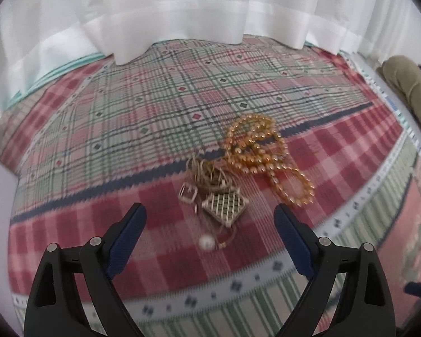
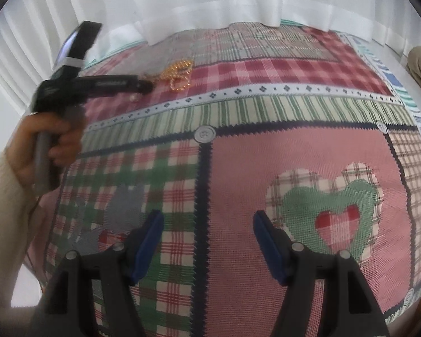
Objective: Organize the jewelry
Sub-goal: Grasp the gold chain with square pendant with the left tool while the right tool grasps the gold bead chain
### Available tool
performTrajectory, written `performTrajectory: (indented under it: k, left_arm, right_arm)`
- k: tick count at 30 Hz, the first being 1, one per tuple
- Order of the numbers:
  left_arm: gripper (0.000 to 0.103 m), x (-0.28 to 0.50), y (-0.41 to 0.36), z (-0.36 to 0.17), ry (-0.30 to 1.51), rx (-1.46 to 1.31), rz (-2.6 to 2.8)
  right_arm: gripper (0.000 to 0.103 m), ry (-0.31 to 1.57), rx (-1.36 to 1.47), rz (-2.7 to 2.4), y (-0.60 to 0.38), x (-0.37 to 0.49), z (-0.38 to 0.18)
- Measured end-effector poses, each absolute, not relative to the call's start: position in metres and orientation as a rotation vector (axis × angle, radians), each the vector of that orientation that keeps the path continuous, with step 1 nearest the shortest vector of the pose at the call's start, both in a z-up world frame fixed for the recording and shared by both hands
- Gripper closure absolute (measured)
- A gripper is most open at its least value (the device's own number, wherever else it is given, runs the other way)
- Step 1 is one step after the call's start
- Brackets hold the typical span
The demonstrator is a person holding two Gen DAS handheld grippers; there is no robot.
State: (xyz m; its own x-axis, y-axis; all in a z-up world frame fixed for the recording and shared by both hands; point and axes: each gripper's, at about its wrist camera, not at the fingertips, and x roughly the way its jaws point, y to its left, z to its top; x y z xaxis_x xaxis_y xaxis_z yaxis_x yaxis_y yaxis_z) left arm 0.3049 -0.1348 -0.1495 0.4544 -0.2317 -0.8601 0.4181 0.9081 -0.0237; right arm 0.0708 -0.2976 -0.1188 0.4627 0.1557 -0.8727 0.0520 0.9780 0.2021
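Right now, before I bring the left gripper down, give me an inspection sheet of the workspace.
Surface: patchwork plaid cloth, flat; heart patch lies under the right gripper.
Job's things: gold bead necklace in loops; tangled thin chain beside it; square lattice pendant; small buckle-shaped piece; white pearl. All bunched close together.
Clutter: nothing seen.
Grippers: left gripper open, empty, hovering above the pendant and pearl; right gripper open, empty, over bare cloth away from the jewelry.
Cables: thin cord near the sleeve, blurred.
Surroundings: white curtain behind; tan object at the right edge, unclear.
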Motion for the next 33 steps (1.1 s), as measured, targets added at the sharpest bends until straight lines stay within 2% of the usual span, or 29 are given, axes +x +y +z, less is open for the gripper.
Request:
performTrajectory:
  k: [5, 9, 10, 22, 30, 33]
  left_arm:
    - [0.021, 0.303, -0.144, -0.153, 0.961, 0.241, -0.418]
    - [0.063, 0.301, -0.142, -0.15, 0.931, 0.217, -0.444]
    - [0.069, 0.301, -0.14, -0.149, 0.934, 0.207, -0.45]
    - [0.07, 0.257, -0.063, -0.119, 0.962, -0.022, -0.439]
    - [0.07, 0.213, -0.018, -0.122, 1.031, -0.102, -0.379]
    - [0.07, 0.204, -0.008, -0.121, 1.037, -0.124, -0.364]
  right_arm:
    - [0.035, 1.086, 0.232, 0.055, -0.307, 0.071, -0.12]
    - [0.035, 1.082, 0.242, 0.057, -0.311, 0.074, -0.118]
    - [0.035, 1.081, 0.245, 0.06, -0.31, 0.074, -0.117]
    - [0.035, 1.074, 0.386, 0.154, -0.329, 0.112, -0.095]
    - [0.035, 1.147, 0.4, 0.24, -0.305, 0.244, -0.112]
    - [0.035, 1.165, 0.293, 0.249, -0.275, 0.298, -0.12]
